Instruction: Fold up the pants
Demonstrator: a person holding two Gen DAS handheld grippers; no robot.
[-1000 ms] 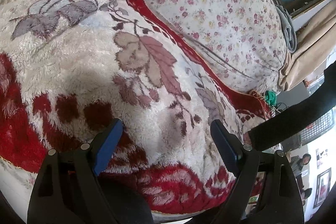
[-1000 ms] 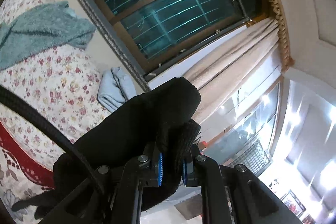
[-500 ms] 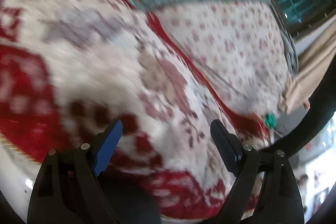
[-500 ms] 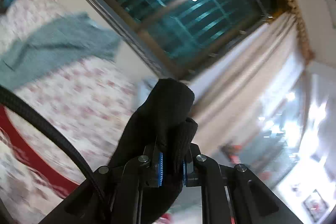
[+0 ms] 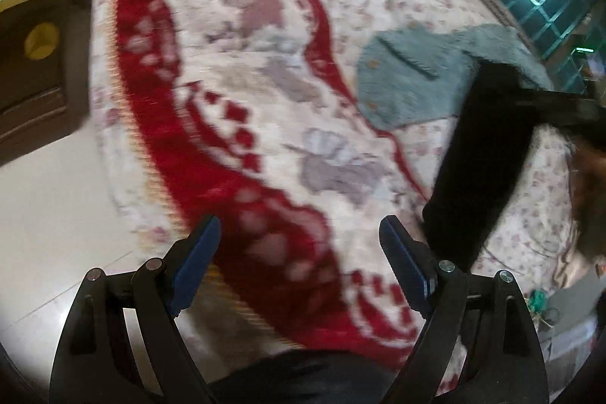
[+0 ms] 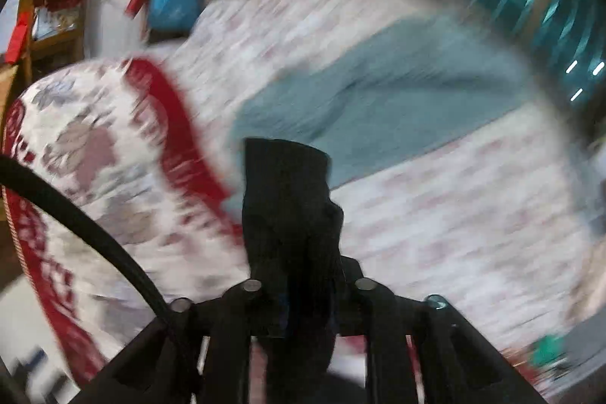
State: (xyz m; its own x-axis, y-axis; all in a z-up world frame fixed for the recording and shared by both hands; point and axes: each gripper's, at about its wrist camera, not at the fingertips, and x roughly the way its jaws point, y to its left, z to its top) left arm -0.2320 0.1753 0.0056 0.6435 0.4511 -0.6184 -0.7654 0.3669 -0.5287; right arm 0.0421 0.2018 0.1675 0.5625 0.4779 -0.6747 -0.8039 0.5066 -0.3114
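Pants (image 6: 288, 199): black, hanging from the right gripper above the bed, not yet laid down.
Right gripper (image 6: 305, 309): clenched on the pants' fabric.
Left gripper (image 5: 299, 260): released, holding nothing, over the red-and-white blanket (image 5: 227, 124).
Advice: likely best to spread the pants flat on the blanket, clear of the teal sweater (image 5: 409, 82), before creasing.

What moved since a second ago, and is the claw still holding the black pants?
Both cameras swung. The right gripper, which faced the window before, now points down at the bed, still shut on the black pants. The left gripper turned to take in the red and white blanket, the floor and the hanging pants. It stays open and empty. The teal garment still lies on the bed.
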